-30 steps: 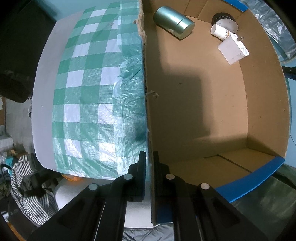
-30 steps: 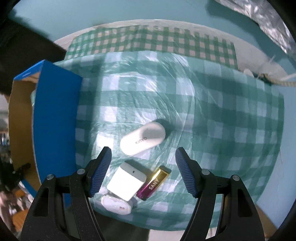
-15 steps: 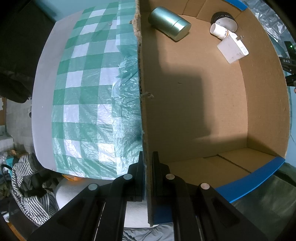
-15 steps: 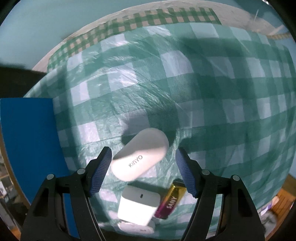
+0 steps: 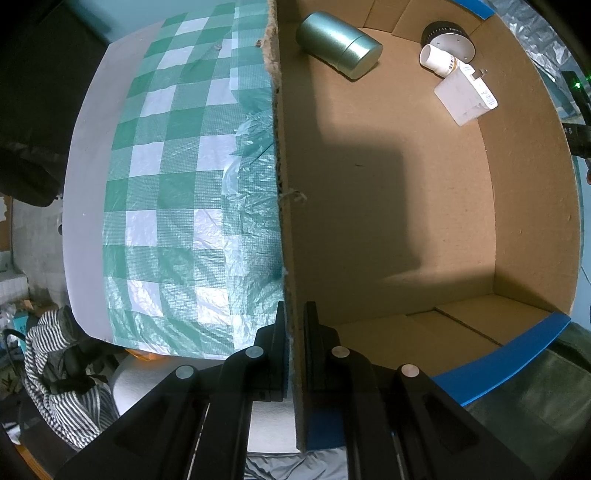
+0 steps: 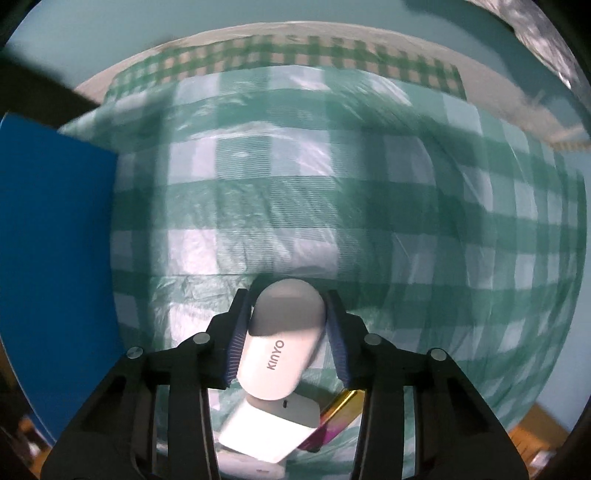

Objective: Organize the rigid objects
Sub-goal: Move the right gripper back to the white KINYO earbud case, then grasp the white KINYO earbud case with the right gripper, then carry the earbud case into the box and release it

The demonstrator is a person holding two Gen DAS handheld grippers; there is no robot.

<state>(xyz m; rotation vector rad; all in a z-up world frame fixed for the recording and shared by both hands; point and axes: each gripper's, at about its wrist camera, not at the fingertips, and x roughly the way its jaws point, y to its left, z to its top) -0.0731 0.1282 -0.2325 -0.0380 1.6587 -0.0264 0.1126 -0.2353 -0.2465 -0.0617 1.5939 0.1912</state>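
The white oval KINYO case (image 6: 282, 343) lies on the green-checked plastic cloth (image 6: 332, 206) over the tabletop, and it sits right between the blue pads of the right gripper (image 6: 286, 341). Those jaws have just been closing in on it, and both pads now look pressed to its long sides. Just behind it, nearer the camera, a white square adapter (image 6: 269, 428) lies flat, with a gold-and-magenta battery (image 6: 338, 417) beside it and another small white piece (image 6: 255, 469) barely showing at the bottom edge.

Over on the other side, the left gripper (image 5: 294, 354) is clenched on the near wall of the cardboard box (image 5: 388, 206), one finger outside, one inside. In the box's far end lie a silver-green tin (image 5: 338, 44), a small white bottle (image 5: 437, 61), a white charger (image 5: 465, 96) and a dark round-capped item (image 5: 448, 35).
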